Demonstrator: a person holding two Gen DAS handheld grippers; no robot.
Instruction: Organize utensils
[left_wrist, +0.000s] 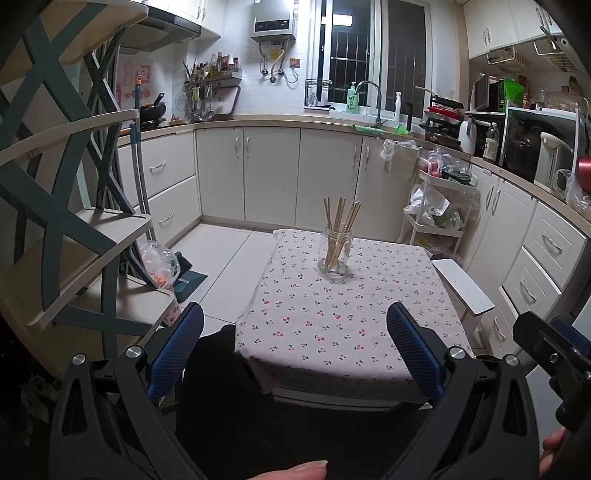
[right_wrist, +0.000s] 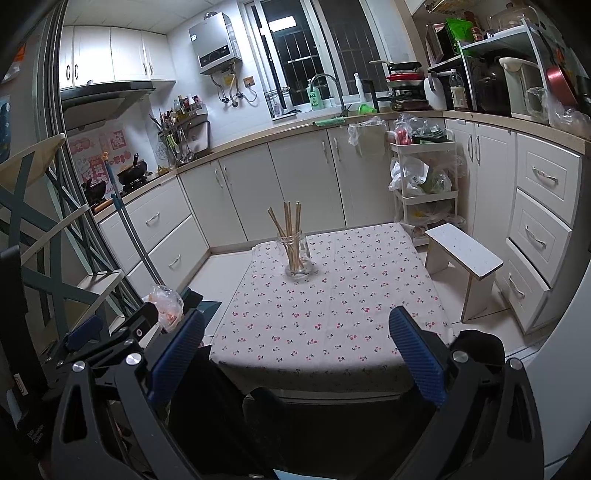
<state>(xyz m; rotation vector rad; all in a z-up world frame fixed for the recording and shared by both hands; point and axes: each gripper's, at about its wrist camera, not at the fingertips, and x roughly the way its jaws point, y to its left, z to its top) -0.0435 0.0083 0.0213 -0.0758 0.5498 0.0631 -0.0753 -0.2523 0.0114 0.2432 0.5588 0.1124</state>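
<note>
We hold both sets of tongs back from the near edge of the counter, above it and empty. The left tongs stand wide open with nothing between their blue pads; the right tongs stand equally wide and grip nothing.

The glass jar sits on the cherry-print cloth toward the far edge of the counter, nearer the far left corner in the right wrist view. The wooden chopsticks stand upright in it, fanned loosely against the rim. No other utensil shows on the counter.

We judge the chopsticks light, stiff and thin, so they may slip or pivot between flat pads; we would grip the exposed upper shafts. The jar is likely fragile and smooth, and may tip if a chopstick drags on its rim.
</note>
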